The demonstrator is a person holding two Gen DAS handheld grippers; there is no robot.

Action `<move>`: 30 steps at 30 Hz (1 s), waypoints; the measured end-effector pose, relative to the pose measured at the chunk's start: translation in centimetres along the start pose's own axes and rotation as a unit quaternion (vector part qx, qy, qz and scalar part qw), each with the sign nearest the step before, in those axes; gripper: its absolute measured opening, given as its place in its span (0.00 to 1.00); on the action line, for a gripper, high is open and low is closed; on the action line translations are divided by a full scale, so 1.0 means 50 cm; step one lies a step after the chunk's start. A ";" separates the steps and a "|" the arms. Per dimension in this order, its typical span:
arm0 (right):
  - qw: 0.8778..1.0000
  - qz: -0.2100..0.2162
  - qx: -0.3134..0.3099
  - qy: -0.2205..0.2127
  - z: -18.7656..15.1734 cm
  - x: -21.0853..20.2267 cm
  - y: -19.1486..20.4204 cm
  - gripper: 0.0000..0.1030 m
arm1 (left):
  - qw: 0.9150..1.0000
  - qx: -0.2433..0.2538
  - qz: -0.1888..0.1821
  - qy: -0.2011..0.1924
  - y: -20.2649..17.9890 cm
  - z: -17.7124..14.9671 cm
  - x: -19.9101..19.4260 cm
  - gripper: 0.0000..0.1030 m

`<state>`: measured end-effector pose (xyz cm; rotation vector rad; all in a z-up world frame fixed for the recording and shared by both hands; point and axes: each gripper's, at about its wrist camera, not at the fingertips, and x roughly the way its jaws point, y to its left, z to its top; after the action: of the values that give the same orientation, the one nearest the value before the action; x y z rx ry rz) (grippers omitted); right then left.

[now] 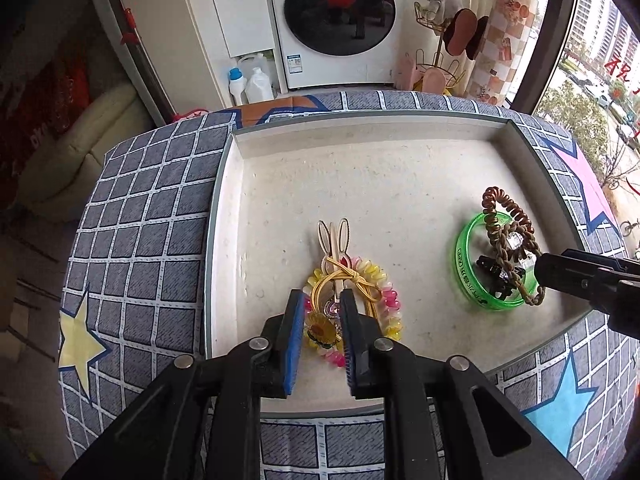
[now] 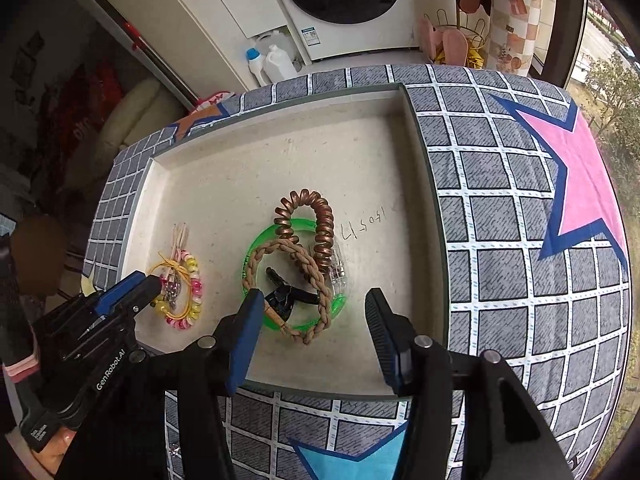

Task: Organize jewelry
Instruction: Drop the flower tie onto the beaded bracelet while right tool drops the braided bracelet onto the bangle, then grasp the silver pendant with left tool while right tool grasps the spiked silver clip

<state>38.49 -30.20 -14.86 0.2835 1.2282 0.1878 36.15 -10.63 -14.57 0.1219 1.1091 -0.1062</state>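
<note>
A shallow cream tray (image 1: 360,168) holds two piles of jewelry. The left pile has a yellow-and-pink spiral hair tie (image 1: 390,296), a bunny-ear clip (image 1: 334,236), a yellow cord and a sunflower charm (image 1: 320,330). My left gripper (image 1: 323,304) is partly open, its fingers straddling the sunflower charm. The right pile has a green bangle (image 2: 256,248), a brown spiral hair tie (image 2: 322,224), a tan braided band (image 2: 280,250), a black clip (image 2: 282,296) and a clear clip (image 2: 338,270). My right gripper (image 2: 312,300) is wide open over the pile's near edge.
The tray (image 2: 424,184) sits on a grey checked cloth with coloured stars (image 2: 576,184). A washing machine (image 1: 340,20), detergent bottles (image 1: 250,80) and a shoe rack (image 1: 448,56) stand beyond the table. A window is at the right.
</note>
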 end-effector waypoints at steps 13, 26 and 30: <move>1.000 0.020 0.020 0.000 -0.056 -0.048 -0.003 0.59 | 0.999 0.000 0.001 -0.035 0.010 -0.026 -0.079 1.00; 0.999 0.031 0.008 0.038 -0.177 -0.065 0.017 0.70 | 0.999 0.031 -0.015 -0.010 0.028 -0.169 -0.138 1.00; 0.998 0.025 -0.026 0.051 -0.221 -0.064 0.036 0.70 | 0.999 0.030 -0.023 0.006 0.041 -0.210 -0.135 1.00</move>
<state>27.02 -28.22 -14.82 0.2627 1.3169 0.2794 24.17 -6.86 -13.05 0.1507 1.1211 -0.1798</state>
